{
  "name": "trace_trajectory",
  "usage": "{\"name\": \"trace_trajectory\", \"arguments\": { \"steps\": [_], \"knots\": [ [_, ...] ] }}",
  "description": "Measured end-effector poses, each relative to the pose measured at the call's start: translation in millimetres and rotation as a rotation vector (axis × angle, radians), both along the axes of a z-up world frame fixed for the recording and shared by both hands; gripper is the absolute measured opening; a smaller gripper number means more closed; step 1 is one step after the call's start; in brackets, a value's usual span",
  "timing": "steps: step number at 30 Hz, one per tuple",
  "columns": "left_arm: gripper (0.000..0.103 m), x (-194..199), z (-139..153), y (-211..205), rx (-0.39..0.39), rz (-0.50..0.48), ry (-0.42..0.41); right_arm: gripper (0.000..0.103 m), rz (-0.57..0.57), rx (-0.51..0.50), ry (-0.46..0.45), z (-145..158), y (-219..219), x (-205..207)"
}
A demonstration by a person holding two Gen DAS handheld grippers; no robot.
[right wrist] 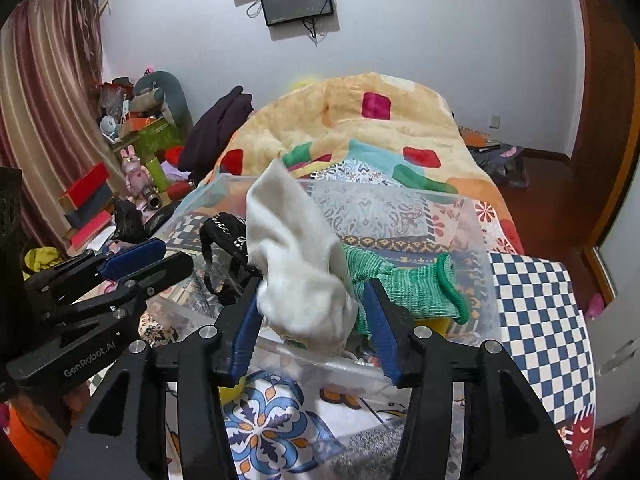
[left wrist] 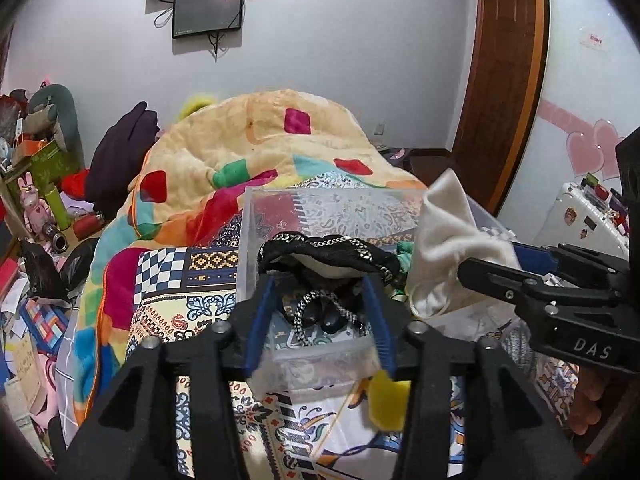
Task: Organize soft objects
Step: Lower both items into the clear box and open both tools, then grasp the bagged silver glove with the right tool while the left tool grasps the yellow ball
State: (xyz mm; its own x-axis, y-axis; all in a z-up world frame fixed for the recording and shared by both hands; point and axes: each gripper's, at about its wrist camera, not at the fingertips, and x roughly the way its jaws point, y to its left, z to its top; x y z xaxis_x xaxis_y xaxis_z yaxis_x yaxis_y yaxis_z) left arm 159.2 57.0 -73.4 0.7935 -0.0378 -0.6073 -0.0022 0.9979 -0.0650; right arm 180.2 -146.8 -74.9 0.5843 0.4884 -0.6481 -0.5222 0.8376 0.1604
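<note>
A clear plastic bin [left wrist: 256, 216] [right wrist: 484, 280] stands on the patterned bed. My left gripper [left wrist: 320, 280] hangs over the bin's near edge, its jaws wide, with a black chain-trimmed garment [left wrist: 328, 252] draped across its fingertips; a firm grip is not clear. My right gripper [right wrist: 310, 292] holds a white sock [right wrist: 296, 264] [left wrist: 452, 240] between its jaws above the bin. A green sock [right wrist: 412, 284] lies in the bin behind it. Each gripper shows in the other's view: the right one [left wrist: 520, 276] and the left one [right wrist: 132, 264].
A heaped yellow blanket with coloured patches [left wrist: 256, 148] [right wrist: 360, 128] fills the bed behind the bin. Cluttered boxes, toys and bottles [left wrist: 36, 184] [right wrist: 128, 168] crowd the left side. A wooden door frame [left wrist: 508, 80] and a white cabinet [left wrist: 592, 216] stand to the right.
</note>
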Motion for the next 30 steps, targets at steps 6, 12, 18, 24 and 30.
{"name": "trace_trajectory", "arguments": {
  "steps": [6, 12, 18, 24, 30],
  "knots": [
    [0.065, -20.2, 21.6, -6.9, -0.002, -0.006, -0.078, 0.064, -0.010, 0.020, -0.063, 19.1, -14.0, -13.7],
    [0.076, -39.1, 40.0, -13.4, -0.023, -0.027, -0.129, 0.074, -0.034, 0.045, -0.158, 41.0, -29.9, -31.2],
    [0.084, -55.2, 36.3, -22.1, -0.010, -0.054, -0.120, 0.084, -0.053, 0.046, -0.192, 41.9, -44.1, -40.9],
    [0.085, -54.8, 8.6, -31.8, 0.007, -0.083, -0.031, 0.084, -0.063, -0.032, -0.154, 16.7, -49.5, -43.0],
    [0.084, -40.4, -21.7, -40.8, -0.017, -0.095, 0.076, 0.084, -0.067, -0.055, -0.022, -19.8, -57.0, -39.1]
  ]
}}
